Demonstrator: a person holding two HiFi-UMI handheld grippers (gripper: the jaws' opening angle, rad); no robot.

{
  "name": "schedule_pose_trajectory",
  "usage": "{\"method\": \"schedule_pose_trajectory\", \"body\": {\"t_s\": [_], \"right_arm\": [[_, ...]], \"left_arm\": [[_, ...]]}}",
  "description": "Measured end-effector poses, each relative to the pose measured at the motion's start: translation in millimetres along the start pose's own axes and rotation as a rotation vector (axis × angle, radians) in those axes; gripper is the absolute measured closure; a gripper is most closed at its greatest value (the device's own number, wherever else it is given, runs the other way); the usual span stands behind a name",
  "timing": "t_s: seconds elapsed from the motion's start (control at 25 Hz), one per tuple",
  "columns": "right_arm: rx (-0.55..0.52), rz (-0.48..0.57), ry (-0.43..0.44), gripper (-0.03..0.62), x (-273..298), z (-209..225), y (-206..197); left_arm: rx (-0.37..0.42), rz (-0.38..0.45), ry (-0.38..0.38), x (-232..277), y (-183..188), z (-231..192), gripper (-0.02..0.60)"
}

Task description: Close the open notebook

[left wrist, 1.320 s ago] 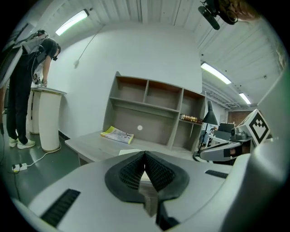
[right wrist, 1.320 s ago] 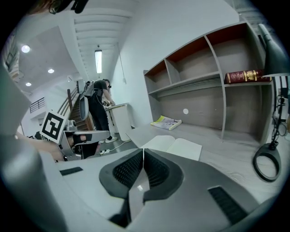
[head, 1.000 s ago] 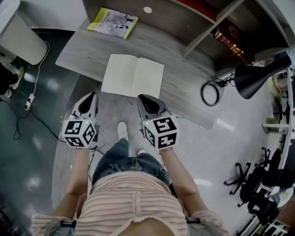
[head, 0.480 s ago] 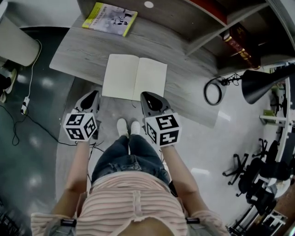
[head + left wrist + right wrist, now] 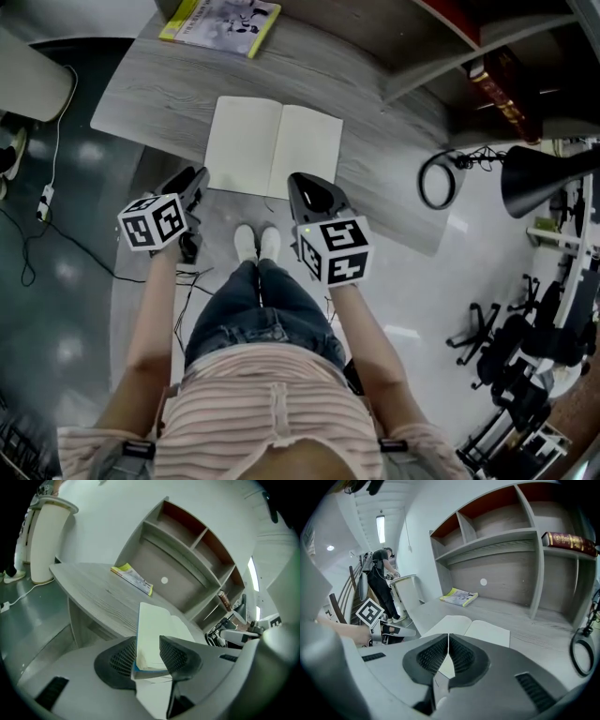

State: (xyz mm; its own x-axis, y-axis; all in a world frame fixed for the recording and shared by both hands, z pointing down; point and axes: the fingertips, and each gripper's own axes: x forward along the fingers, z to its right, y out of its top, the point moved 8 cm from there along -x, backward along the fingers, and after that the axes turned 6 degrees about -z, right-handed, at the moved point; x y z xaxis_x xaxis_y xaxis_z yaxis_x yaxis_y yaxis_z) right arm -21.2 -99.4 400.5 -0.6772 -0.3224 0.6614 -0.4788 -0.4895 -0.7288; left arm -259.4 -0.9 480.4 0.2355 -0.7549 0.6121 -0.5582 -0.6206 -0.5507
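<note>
**Open notebook at the desk's near edge, one gripper at each near corner**

Head view: the notebook (image 5: 274, 148) lies open and flat on the grey desk (image 5: 150, 103), pages blank, its near edge close to the desk's front edge. The left gripper (image 5: 198, 176) is rolled onto its side, its tip just at the notebook's near left corner. The right gripper (image 5: 300, 183) points at the near edge of the right page, its tip over the near right part of the notebook. A yellow-green booklet (image 5: 220, 23) lies farther back on the desk, well apart from the notebook. To the right are a coiled cable (image 5: 439, 183) and a black desk lamp (image 5: 544, 178).

Left gripper view: the jaws stand spread. The notebook's near left corner, with a blue cover edge under the pale pages, sits in the gap between the two ribbed pads (image 5: 122, 660). Whether either pad presses on it cannot be told. The rest of the notebook stretches away beyond the tips, and the booklet lies behind it near the shelf unit (image 5: 187, 550).

Right gripper view: the jaws are pressed together, tips meeting, with nothing between them. The open notebook lies just beyond and below the tips, a sliver of page showing under them. The left gripper's marker cube appears at far left. A red book (image 5: 569, 542) lies on a shelf at upper right.
</note>
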Motion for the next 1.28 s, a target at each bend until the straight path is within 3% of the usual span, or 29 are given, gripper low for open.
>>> {"method": "schedule_pose_trajectory", "body": {"t_s": [0.2, 0.8, 1.28], "right_arm": [[0.006, -0.030, 0.012, 0.576, 10.1, 1.1, -3.0], [0.002, -0.092, 0.027, 0.576, 30.6, 0.6, -8.1], [0.002, -0.109, 0.028, 0.576, 32.0, -1.1, -12.4]], "left_arm": [[-0.074, -0.033, -0.009, 10.5, -7.2, -12.4, 0.439], [-0.162, -0.078, -0.058, 25.4, -20.6, -23.4, 0.439], [-0.172, -0.069, -0.097, 18.9, -16.5, -23.1, 0.518]]}}
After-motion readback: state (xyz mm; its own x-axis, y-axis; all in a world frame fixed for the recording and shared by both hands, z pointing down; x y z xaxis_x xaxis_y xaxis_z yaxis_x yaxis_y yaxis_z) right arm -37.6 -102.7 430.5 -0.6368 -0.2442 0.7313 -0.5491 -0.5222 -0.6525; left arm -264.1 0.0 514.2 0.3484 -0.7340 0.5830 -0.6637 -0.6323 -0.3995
